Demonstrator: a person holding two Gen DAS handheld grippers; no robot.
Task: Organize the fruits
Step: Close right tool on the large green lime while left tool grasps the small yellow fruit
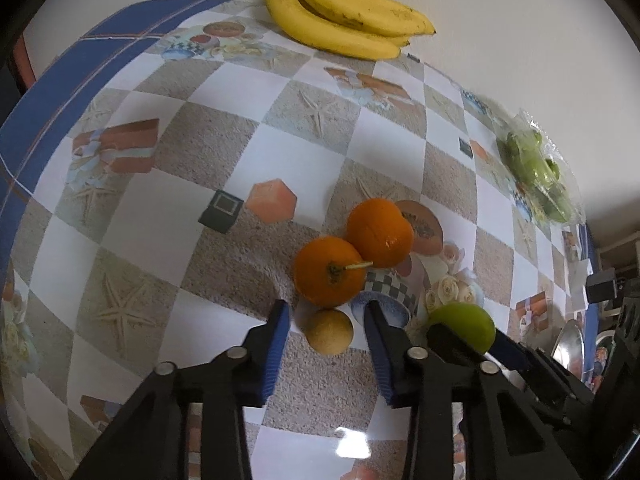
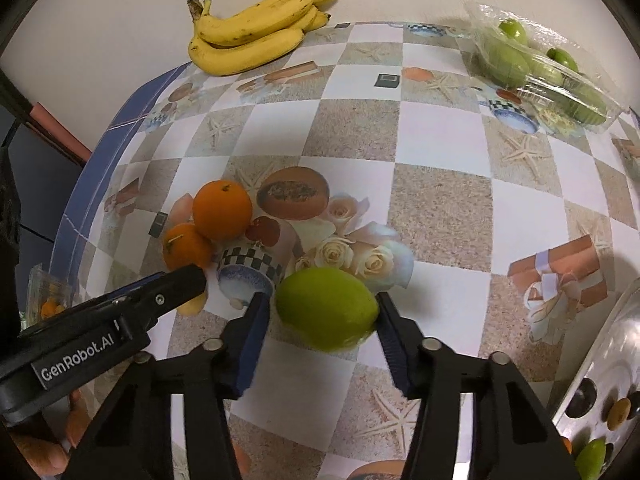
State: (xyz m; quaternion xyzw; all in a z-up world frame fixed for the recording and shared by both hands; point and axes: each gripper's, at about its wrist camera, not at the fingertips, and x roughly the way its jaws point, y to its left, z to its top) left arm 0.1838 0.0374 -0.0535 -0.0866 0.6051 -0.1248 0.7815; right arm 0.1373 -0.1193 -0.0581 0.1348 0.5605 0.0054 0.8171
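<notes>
Two oranges [image 1: 328, 271], one banana bunch [image 1: 344, 12], one green lime [image 2: 327, 314], one small yellow fruit [image 1: 329, 331]

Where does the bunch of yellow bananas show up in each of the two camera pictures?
Left wrist view: bunch of yellow bananas at top centre, by the table's far edge.
Right wrist view: same bunch at upper left.
Shared landmark: the two round oranges touching, below the bananas in both.

On the table [image 2: 440, 208], two oranges [image 2: 222, 210] touch each other near its left edge. A small round fruit [image 1: 329, 331] lies just before them, a lime [image 2: 327, 314] to its right. Bananas [image 2: 256, 36] lie at the far edge, left of a bag of green fruits [image 2: 536, 64].
</notes>
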